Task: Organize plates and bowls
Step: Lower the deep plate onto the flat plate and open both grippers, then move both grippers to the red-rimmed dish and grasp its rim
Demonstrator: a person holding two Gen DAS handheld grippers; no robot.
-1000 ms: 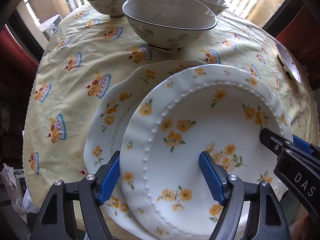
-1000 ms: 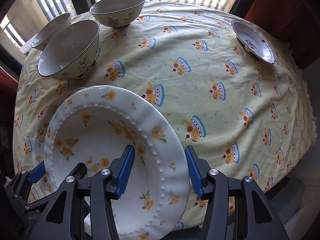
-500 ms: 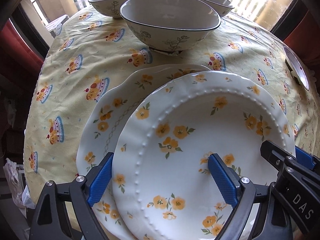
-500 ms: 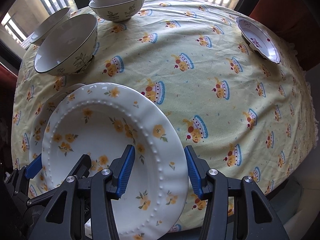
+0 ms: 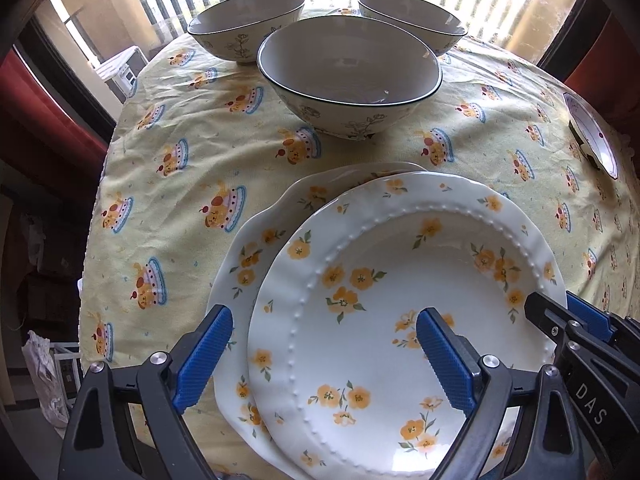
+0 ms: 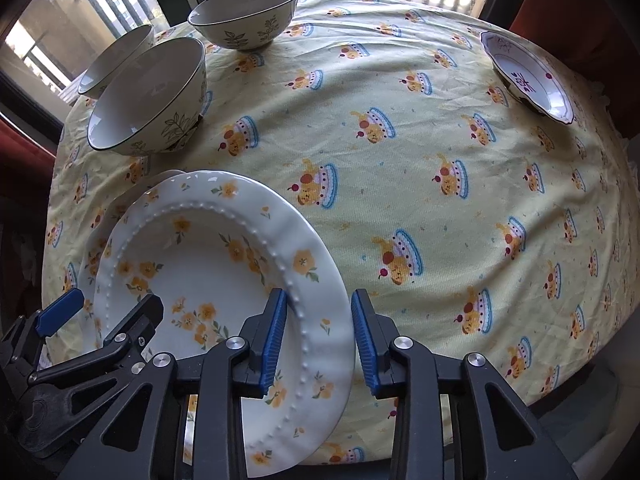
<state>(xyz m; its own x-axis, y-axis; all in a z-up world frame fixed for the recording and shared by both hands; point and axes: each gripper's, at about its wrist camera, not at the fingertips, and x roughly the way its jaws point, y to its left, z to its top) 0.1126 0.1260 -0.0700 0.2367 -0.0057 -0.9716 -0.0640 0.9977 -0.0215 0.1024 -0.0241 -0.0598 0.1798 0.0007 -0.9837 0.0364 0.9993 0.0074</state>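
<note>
both grippers point steeply down over the table's near edge. left gripper (image 5: 324, 356) has its fingers spread wide, straddling the left rim of the beaded plate (image 5: 400, 300), pads clear of it. right gripper (image 6: 320, 344) is closing across the plate's right rim, which sits between its pads. the plate rests on a second plate (image 5: 256, 248), off-centre to the right.

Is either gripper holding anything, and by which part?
Nothing yet: jaws of the right gripper are closing around the top plate at its right rim; left gripper open.
</note>
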